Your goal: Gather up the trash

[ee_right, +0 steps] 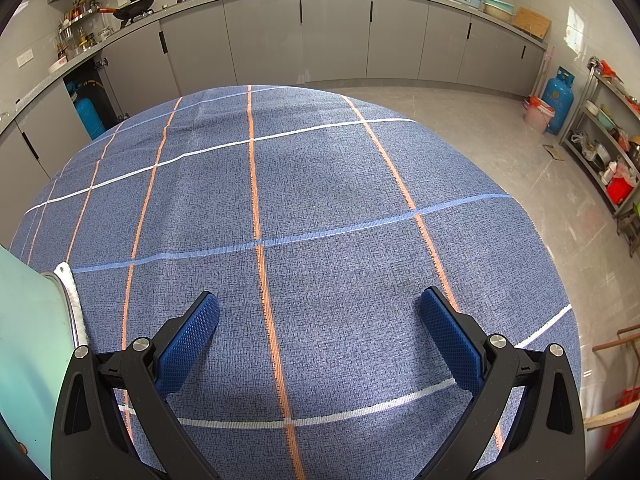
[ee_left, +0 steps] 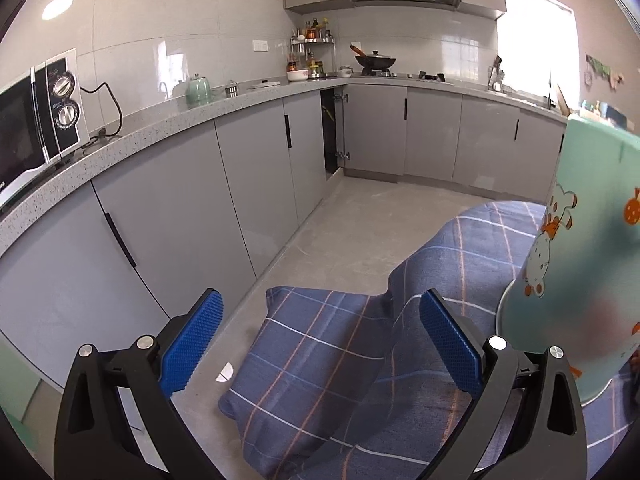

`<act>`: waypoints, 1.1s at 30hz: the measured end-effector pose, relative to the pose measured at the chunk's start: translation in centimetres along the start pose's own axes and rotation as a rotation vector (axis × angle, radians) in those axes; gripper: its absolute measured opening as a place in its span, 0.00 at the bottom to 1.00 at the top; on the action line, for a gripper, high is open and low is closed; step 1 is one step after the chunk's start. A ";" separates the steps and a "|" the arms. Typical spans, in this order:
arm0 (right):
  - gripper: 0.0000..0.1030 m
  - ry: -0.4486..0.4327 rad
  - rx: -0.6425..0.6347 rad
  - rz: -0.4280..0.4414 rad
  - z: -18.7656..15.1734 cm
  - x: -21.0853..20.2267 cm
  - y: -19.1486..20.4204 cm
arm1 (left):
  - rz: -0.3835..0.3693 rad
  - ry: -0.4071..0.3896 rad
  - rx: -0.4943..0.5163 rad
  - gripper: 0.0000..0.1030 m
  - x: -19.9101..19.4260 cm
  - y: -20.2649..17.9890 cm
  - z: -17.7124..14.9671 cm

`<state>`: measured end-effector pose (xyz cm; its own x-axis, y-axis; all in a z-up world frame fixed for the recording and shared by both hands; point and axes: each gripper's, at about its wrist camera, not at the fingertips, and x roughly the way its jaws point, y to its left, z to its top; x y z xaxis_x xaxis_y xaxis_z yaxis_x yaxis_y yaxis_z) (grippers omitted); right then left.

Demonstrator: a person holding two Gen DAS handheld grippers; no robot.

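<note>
My left gripper [ee_left: 320,312] is open and empty, held above the draped edge of a blue plaid tablecloth [ee_left: 340,360] and the grey floor. My right gripper [ee_right: 320,308] is open and empty, held low over the same blue plaid tablecloth [ee_right: 280,200] on a round table. A mint-green round object with cartoon prints [ee_left: 580,248] stands at the right of the left wrist view; its edge [ee_right: 32,340] shows at the left of the right wrist view. I see no loose trash on the cloth.
Grey cabinets [ee_left: 248,168] under a speckled counter [ee_left: 168,120] line the walls. A microwave [ee_left: 36,120], kettle [ee_left: 199,90] and wok [ee_left: 374,60] sit on it. A blue gas cylinder [ee_right: 558,100], a pink bucket [ee_right: 538,114] and a metal shelf rack [ee_right: 608,152] stand at right.
</note>
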<state>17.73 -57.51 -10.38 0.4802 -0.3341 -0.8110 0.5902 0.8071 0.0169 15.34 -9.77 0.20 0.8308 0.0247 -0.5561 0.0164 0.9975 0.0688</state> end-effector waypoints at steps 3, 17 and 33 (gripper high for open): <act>0.96 0.000 0.000 0.000 0.0 0.0 0.1 | 0.010 -0.007 0.007 0.94 -0.3 -0.1 0.0; 0.96 0.001 0.000 0.000 0.0 0.0 0.1 | 0.012 -0.001 -0.019 0.94 -0.4 0.1 0.4; 0.96 -0.005 0.018 -0.025 0.0 -0.2 -0.1 | -0.038 0.010 -0.024 0.94 -0.1 -0.7 0.3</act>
<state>17.53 -57.53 -10.23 0.4681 -0.3567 -0.8085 0.6135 0.7897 0.0067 15.39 -10.51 0.44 0.8241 -0.0128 -0.5662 0.0345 0.9990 0.0277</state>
